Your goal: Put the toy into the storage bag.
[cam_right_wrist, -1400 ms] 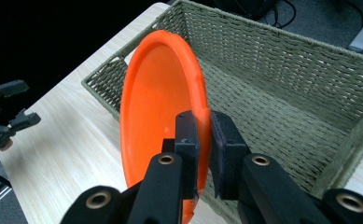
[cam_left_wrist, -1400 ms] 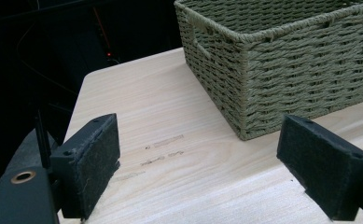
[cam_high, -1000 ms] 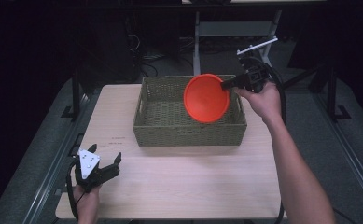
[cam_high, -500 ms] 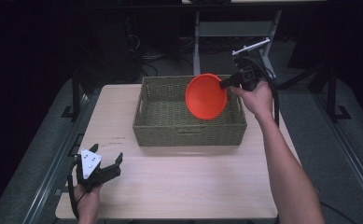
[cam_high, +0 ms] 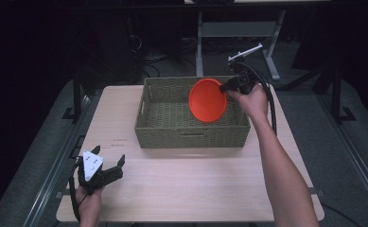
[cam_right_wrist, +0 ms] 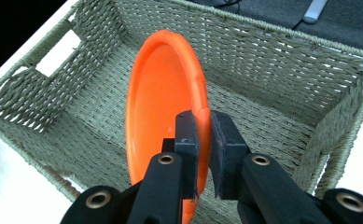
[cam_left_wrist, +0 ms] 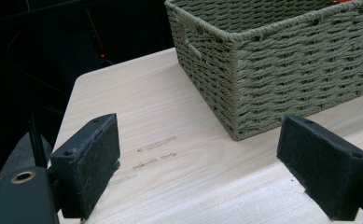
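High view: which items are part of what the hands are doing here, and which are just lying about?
In use:
- orange plate, held on edge over the basket
- woven basket
- right gripper, fingers shut on the plate's rim

Not in use:
- left gripper, open, resting low at the table's near left corner
- table
- metal stand on the floor behind

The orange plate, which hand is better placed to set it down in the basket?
Right. The right gripper is already clamped on the orange plate's rim, holding it on edge over the woven basket. The left gripper sits open and empty at the table's near left corner.
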Demonstrator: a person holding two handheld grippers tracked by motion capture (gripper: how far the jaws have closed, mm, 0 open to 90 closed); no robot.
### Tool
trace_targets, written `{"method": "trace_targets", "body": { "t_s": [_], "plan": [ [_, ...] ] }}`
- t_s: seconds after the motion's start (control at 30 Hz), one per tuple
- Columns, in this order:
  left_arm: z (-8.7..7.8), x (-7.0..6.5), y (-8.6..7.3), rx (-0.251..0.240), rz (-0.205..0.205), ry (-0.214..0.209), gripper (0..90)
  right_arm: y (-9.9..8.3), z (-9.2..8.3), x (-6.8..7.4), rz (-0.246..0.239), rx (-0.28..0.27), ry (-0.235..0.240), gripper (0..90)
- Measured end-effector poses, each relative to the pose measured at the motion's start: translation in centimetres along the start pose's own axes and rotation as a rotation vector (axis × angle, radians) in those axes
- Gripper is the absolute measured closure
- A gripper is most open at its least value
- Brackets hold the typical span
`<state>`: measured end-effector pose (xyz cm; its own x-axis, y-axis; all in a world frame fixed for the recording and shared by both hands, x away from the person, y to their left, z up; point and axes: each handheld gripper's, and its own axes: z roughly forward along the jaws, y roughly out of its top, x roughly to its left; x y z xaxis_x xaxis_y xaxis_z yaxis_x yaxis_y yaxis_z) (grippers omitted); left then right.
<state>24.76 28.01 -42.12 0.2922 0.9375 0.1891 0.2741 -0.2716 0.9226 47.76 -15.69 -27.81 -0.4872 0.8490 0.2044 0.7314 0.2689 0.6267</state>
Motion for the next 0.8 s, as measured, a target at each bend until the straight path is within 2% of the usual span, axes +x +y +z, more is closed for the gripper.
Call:
{"method": "trace_targets", "body": {
  "t_s": [0.17, 0.37, 0.53, 0.67, 0.8],
  "plan": [
    [-0.1, 0.1, 0.0, 0.007, 0.006, 0.003, 12.7, -0.4, 0.9, -0.2, 0.014, -0.002, -0.005, 82.0],
    [-0.1, 0.1, 0.0, 0.002, 0.006, 0.004, 12.7, -1.2, 2.0, -0.7, 0.039, 0.023, -0.003, 82.0],
    [0.0, 0.0, 0.0, 0.007, 0.009, 0.002, 12.7, -1.5, 2.6, -1.0, 0.067, 0.020, 0.021, 82.0],
    [-0.1, 0.0, 0.0, 0.003, 0.007, 0.002, 12.7, -1.6, 3.5, -0.9, 0.047, 0.050, -0.008, 82.0],
    [-0.1, 0.1, 0.1, 0.005, 0.007, 0.004, 12.7, -1.8, 4.1, -1.0, 0.054, 0.067, -0.015, 81.9]
  ]
}}
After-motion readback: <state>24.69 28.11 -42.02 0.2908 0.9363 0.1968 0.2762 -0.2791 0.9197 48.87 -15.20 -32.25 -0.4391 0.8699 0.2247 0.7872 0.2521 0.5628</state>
